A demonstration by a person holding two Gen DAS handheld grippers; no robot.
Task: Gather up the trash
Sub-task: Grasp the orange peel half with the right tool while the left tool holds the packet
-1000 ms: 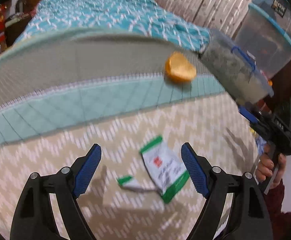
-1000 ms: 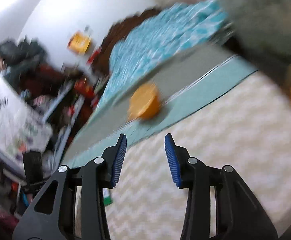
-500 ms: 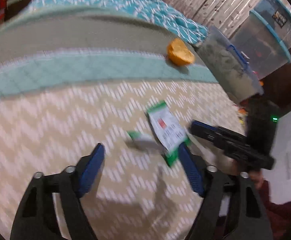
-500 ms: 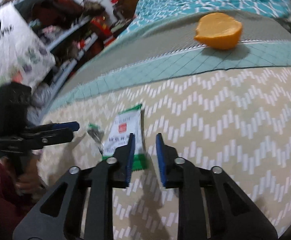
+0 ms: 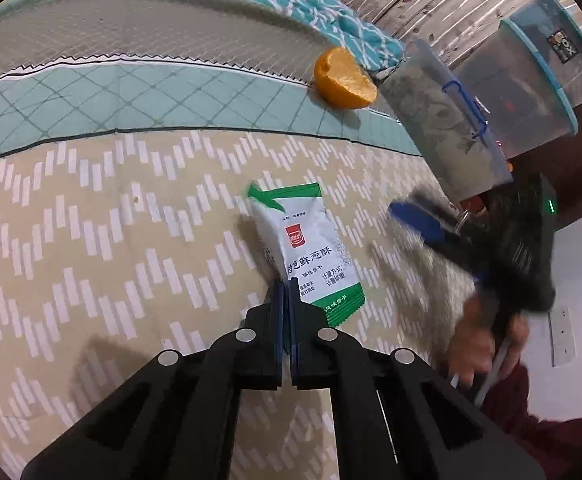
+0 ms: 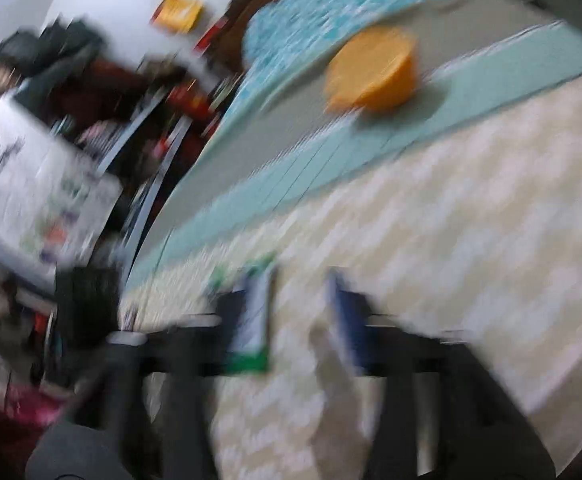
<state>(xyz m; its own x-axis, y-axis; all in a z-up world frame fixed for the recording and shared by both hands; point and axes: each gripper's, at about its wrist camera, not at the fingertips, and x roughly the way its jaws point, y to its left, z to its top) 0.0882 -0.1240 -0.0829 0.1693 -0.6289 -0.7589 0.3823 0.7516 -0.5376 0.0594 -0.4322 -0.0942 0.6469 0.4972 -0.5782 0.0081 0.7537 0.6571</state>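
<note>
My left tongs (image 5: 285, 292) pressed together on the green-and-white wrapper's (image 5: 311, 248) near edge, wrapper flat on the bed's chevron cover (image 5: 111, 240), my right tongs (image 6: 299, 304) spread (view blurred), orange half (image 5: 343, 80) well beyond.

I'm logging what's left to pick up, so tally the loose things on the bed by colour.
Green and white: 1, the snack wrapper, pinched at its near edge by the left gripper.
Orange: 1, the orange half on the teal band.
Total: 2.
</note>
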